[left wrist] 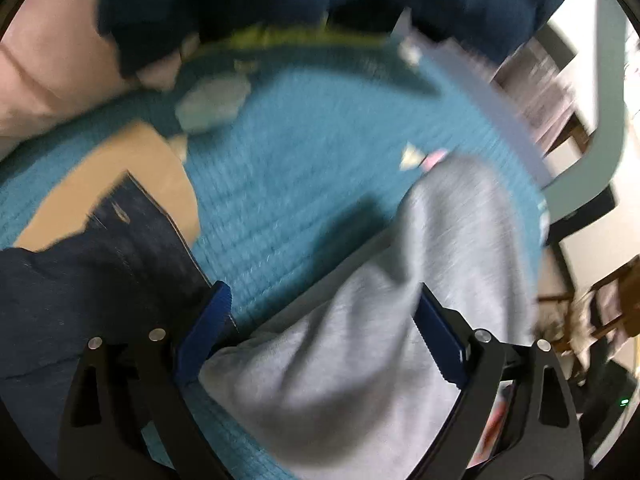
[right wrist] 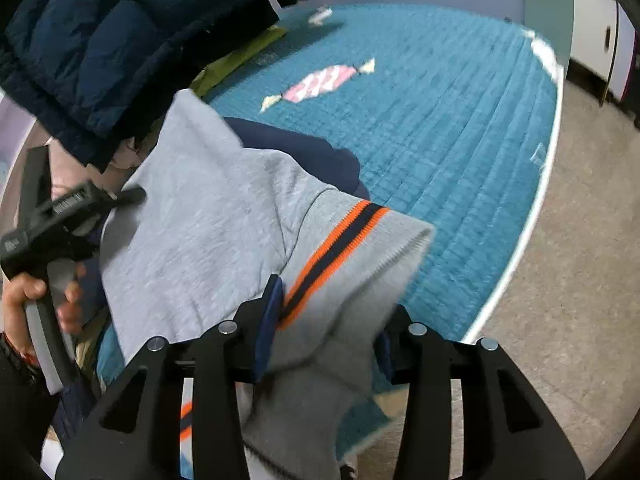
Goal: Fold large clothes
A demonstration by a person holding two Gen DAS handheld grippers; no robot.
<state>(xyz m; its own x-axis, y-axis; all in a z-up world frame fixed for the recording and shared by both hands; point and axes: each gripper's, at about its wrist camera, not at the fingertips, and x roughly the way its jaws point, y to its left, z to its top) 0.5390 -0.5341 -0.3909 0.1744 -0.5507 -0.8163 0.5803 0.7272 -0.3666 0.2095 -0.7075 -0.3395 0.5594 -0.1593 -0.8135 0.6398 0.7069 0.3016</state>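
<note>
A bed covered by a teal quilted bedspread (right wrist: 460, 128) fills both views, and on it lies the task's garment, a light grey knitted sweatshirt (right wrist: 208, 224) with a ribbed hem carrying an orange and navy stripe (right wrist: 332, 252), spread across the near edge of the bed and partly over dark navy clothing. A dark blue puffer jacket (right wrist: 100, 48) is heaped at the far left, and dark denim jeans (left wrist: 132, 240) lie on a tan cloth in the left wrist view. The left gripper (left wrist: 320, 336) has its jaws spread wide with a fold of grey fabric lying loosely between them, not pinched. The right gripper (right wrist: 324, 320) has its jaws partly apart around the striped hem; the pads do not look pressed onto it, so it reads as released. The step in hand appears to be laying down a fold. To do it well, draw both grippers straight back without snagging the knit, then check that the hem lies flat and square before the next fold. Counted: one sweatshirt, one puffer jacket, one pair of jeans, one pink-and-white sweet-shaped patch (right wrist: 320, 80) on the bedspread, two grippers.
</note>
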